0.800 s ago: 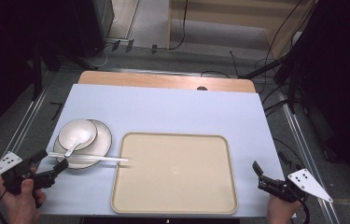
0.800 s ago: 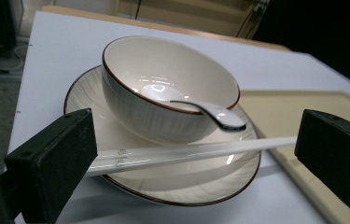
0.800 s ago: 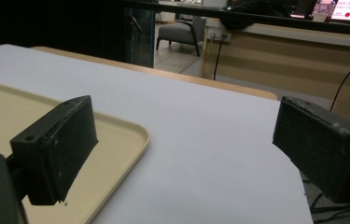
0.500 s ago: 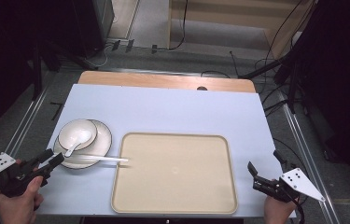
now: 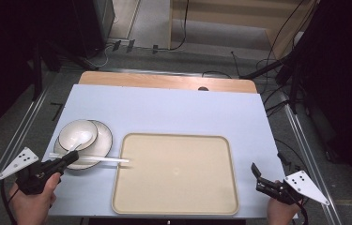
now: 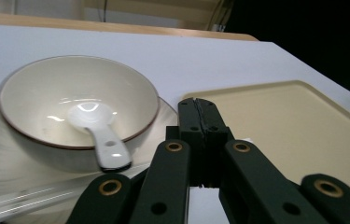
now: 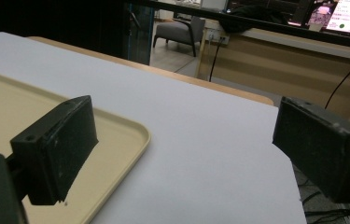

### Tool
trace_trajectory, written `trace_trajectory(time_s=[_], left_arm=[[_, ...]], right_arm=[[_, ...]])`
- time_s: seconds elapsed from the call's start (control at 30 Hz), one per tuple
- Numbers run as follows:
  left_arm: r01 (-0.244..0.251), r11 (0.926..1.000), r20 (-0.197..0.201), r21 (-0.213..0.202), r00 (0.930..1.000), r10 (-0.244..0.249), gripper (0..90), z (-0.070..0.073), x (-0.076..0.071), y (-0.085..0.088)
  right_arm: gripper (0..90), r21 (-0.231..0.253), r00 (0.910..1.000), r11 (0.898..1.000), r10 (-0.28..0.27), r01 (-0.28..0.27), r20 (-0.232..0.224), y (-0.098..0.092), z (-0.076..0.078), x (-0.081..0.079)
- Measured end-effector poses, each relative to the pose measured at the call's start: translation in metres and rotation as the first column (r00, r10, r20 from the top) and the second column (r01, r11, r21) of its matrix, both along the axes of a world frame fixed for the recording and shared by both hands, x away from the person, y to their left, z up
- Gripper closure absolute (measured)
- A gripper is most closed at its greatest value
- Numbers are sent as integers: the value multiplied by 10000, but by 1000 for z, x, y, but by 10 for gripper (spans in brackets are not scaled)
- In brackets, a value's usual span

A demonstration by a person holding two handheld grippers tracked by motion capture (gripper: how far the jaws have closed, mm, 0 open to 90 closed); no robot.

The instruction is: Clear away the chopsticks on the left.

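A cream bowl [image 5: 77, 133] stands on a matching plate [image 5: 104, 137] at the table's left, with a white spoon [image 5: 76, 140] lying in it. Pale chopsticks [image 5: 103, 160] lie across the plate's near edge, their tips on the rim of the beige tray [image 5: 176, 171]. My left gripper [image 5: 72, 157] is shut with nothing in it, its tip just at the plate's front edge over the chopsticks. In the left gripper view the closed jaws sit in front of the bowl [image 6: 77, 100] and spoon [image 6: 97, 133]. My right gripper [image 5: 266, 168] is open and holds nothing, right of the tray.
A pale mat [image 5: 173, 108] covers the table, with a wooden strip [image 5: 164, 80] along its far edge. Metal rails [image 5: 23, 136] run along both sides. In the right gripper view the tray's corner [image 7: 137, 133] lies just left of bare mat.
My left gripper has moved right and forward, up to the plate's front edge. The right gripper has barely shifted.
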State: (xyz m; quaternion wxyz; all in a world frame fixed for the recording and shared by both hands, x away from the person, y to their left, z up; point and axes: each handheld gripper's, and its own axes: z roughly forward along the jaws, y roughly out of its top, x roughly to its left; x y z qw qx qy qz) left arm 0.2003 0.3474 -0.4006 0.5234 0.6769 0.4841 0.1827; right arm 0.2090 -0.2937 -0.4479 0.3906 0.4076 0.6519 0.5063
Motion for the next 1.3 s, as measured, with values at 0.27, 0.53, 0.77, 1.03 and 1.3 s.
trace_trajectory(time_s=[0.27, 0.53, 0.77, 1.03, 1.3], left_arm=[[575, 9964, -866, 615, 9949, -521, 900, -15, 13, -29], [633, 9913, -1645, 1151, 9854, -438, 900, -32, 20, -37], [366, 9847, -1641, 1704, 9864, -83, 900, -37, 28, -44], [282, 9816, -1831, 1887, 9831, 69, 900, -40, 36, -44], [111, 9803, -1728, 1970, 9847, 235, 900, -40, 44, -45]], right_arm=[[64, -136, 9999, 9999, 38, -37, 142, 8, 2, -2], [64, -195, 9997, 9995, 236, -236, -15, 15, 1, 0], [65, -296, 9995, 9991, 297, -300, -122, 17, 0, 1], [64, -323, 9995, 9991, 288, -291, -97, 17, 0, 2], [64, -326, 9994, 9990, 309, -313, -129, 18, 0, 2]])
